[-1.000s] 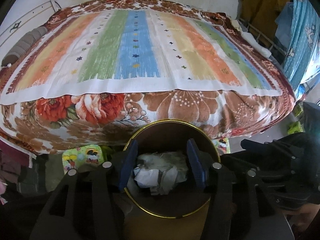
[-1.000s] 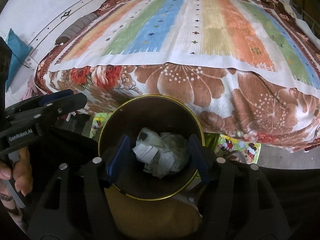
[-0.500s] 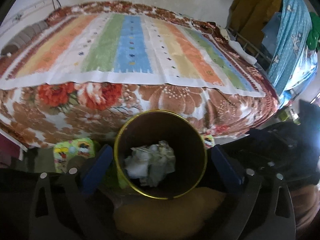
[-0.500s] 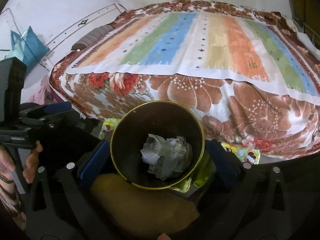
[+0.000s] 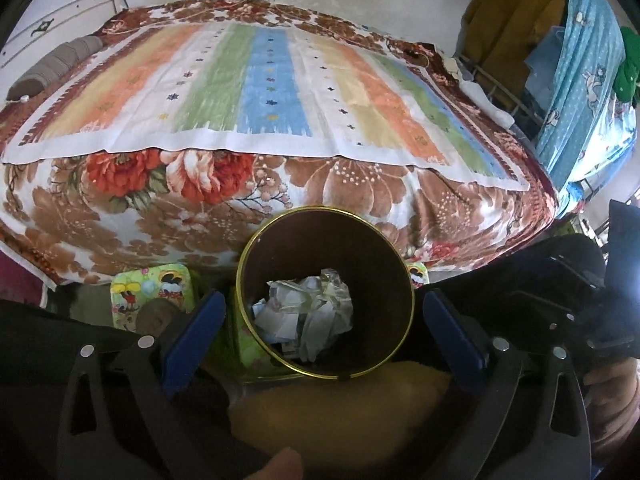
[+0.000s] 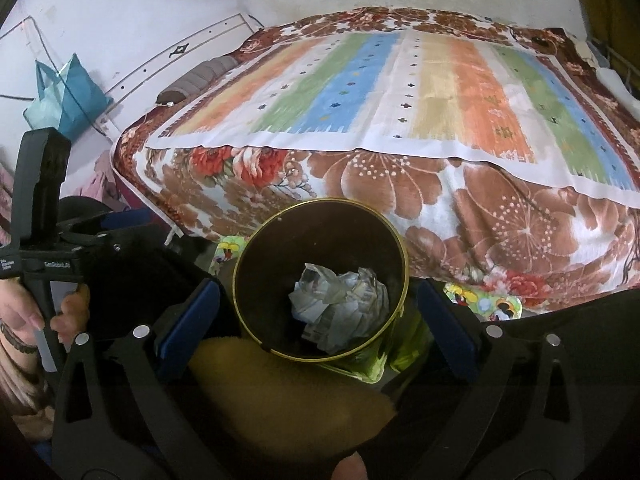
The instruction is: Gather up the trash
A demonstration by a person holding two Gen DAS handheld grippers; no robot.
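Note:
A dark round bin with a gold rim (image 5: 406,276) (image 6: 402,248) stands on the floor in front of the bed. Crumpled white paper trash (image 5: 308,314) (image 6: 340,312) lies inside it. My left gripper (image 5: 324,332) is open and empty, above the bin, its blue pads wide apart on either side of the rim. My right gripper (image 6: 316,320) is likewise open and empty above the bin. The left gripper's body shows at the left of the right wrist view (image 6: 44,240). The right gripper's body shows at the right of the left wrist view (image 5: 568,280).
A bed with a floral blanket (image 5: 360,184) and a striped cloth (image 5: 260,88) fills the background. A yellow cushion (image 5: 344,412) (image 6: 288,400) lies just before the bin. Green cartoon mats (image 5: 152,292) (image 6: 484,304) lie on the floor. Hanging blue cloth (image 5: 580,80) is at right.
Both grippers opened wide, from close around the paper wad to fully apart, and drew back and up from the bin. The paper wad now lies loose in the bin.

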